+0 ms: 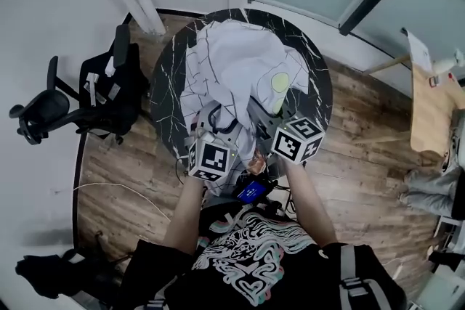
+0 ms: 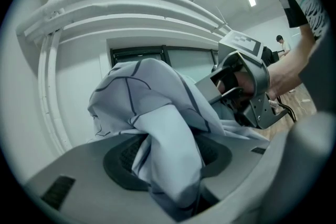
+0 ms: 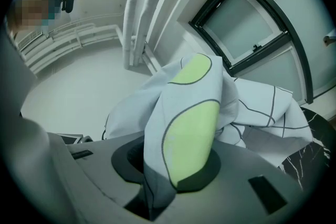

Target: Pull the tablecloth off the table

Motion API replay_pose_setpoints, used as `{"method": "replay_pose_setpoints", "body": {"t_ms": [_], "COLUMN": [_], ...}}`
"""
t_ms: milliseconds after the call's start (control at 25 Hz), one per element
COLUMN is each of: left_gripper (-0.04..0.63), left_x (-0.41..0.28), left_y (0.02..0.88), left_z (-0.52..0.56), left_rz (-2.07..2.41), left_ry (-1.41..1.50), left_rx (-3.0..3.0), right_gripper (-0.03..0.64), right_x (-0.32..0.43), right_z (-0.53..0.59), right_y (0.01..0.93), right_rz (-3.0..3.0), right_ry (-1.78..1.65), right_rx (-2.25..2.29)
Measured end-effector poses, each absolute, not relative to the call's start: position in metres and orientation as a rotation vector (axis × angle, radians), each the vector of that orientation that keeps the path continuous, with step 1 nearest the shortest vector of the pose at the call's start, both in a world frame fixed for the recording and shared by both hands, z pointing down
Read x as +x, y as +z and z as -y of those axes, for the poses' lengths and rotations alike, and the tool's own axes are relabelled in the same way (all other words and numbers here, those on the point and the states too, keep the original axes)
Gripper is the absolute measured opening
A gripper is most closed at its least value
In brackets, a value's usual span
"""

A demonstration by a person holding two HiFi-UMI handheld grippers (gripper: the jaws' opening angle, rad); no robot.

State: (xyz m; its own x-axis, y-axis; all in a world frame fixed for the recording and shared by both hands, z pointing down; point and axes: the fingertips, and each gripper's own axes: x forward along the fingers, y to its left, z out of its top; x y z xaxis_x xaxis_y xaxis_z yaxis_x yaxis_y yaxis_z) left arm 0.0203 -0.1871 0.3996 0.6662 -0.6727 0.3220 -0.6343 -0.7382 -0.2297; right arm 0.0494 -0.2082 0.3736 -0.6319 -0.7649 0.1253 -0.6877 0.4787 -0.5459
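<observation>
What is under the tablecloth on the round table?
Under the bunched tablecloth lies the black marble-patterned table, visible only around the cloth's edges. Whether anything else sits beneath the cloth cannot be seen.

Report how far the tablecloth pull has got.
Done: the tablecloth is bunched toward the person, baring much of the table's dark rim. In hand: the left gripper and right gripper are each shut on a fold. Left: most of the cloth lies on the table and must be drawn clear.
</observation>
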Motion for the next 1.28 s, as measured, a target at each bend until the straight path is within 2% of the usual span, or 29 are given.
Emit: {"method": "replay_pose_setpoints", "body": {"t_ms": [760,1280], "left_gripper": [0.235,0.235], "left_x": [0.018,0.023], "left_y": [0.334,0.327], "left_z": [0.191,0.203], "left_rz": [-1.004,-1.002], "left_ry": [-0.431,-0.396], "left_rx": [-2.69,-2.689], "right_gripper": [0.097,0.094], "right_x": [0.045,0.05], "right_z": [0.207,0.217], "right_y": [0.305,0.296], "right_rz": [-2.587,-2.608], "right_ry": [-0.652,-0.571], "right_rx": [-1.266,-1.339]}}
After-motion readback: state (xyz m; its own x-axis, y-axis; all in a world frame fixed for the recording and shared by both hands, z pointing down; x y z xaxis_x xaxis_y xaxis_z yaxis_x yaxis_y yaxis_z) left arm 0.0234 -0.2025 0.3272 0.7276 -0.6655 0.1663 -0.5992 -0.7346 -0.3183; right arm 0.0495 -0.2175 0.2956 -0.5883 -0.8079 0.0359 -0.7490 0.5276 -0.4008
